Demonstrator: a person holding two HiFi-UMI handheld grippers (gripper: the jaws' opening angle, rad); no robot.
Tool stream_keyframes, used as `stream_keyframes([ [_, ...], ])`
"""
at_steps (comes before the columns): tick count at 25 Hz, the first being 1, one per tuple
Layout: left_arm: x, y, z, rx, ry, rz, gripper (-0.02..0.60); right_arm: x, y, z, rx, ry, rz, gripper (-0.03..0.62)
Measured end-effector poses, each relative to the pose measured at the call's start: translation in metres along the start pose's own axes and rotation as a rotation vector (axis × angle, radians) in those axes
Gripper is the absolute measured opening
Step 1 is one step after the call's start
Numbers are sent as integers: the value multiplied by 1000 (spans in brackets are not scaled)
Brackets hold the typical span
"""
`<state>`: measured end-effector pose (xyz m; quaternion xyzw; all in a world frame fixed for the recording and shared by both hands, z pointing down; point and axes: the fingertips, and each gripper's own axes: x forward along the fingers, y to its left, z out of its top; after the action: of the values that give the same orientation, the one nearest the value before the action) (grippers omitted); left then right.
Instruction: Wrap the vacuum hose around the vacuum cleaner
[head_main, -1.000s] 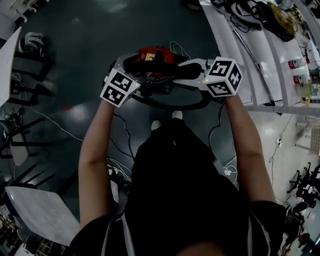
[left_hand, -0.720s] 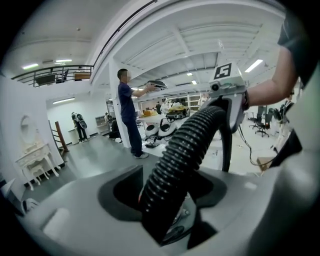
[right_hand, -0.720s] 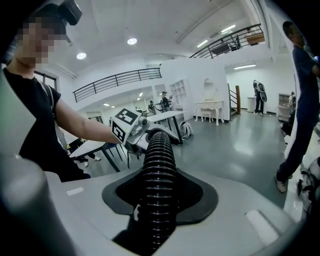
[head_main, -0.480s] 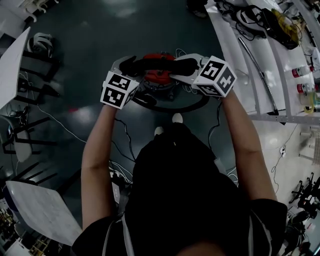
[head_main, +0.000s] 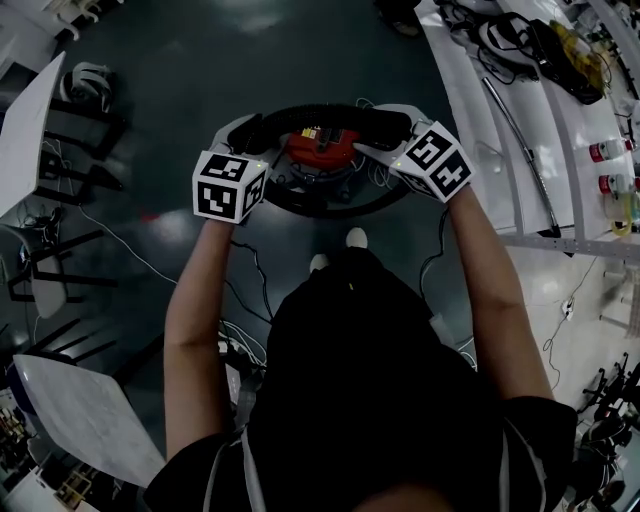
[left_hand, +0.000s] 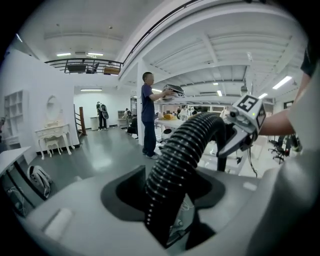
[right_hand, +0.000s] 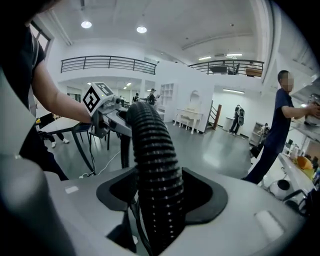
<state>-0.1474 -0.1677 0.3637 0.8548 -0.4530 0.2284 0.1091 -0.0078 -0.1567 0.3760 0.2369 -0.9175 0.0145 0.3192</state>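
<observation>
The red vacuum cleaner (head_main: 320, 148) stands on the dark floor in front of my feet. A span of black ribbed vacuum hose (head_main: 322, 118) stretches over its far side between both grippers, and another loop of it (head_main: 335, 207) curves round the near side. My left gripper (head_main: 255, 130) has its jaws closing on the hose (left_hand: 180, 155), which fills the gap between the pads. My right gripper (head_main: 388, 130) has its jaws opening; the hose (right_hand: 152, 165) still runs between them, with dark gaps on either side. Each gripper view shows the other gripper further along the hose.
Long white tables (head_main: 520, 130) with tools and bottles line the right side. Chairs (head_main: 60, 150) stand at the left and a white tabletop (head_main: 85, 425) at the lower left. Thin cables (head_main: 250, 270) trail on the floor. A person in blue (left_hand: 148, 115) stands further off.
Both grippers have carried the hose span away from me, from over the vacuum's red top to its far side. The left cube has swung to face me more squarely.
</observation>
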Motion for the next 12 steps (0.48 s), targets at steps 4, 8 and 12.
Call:
stream_keyframes([
  [4, -4, 4, 11, -67, -24, -2, 227, 0, -22, -17, 46, 5, -77, 268],
  [8, -4, 6, 15, -159, -37, -25, 224, 3, -40, -31, 51, 44, -155, 242],
  [12, 2, 4, 8, -207, -32, -56, 224, 5, -47, -30, -3, 65, -207, 107],
])
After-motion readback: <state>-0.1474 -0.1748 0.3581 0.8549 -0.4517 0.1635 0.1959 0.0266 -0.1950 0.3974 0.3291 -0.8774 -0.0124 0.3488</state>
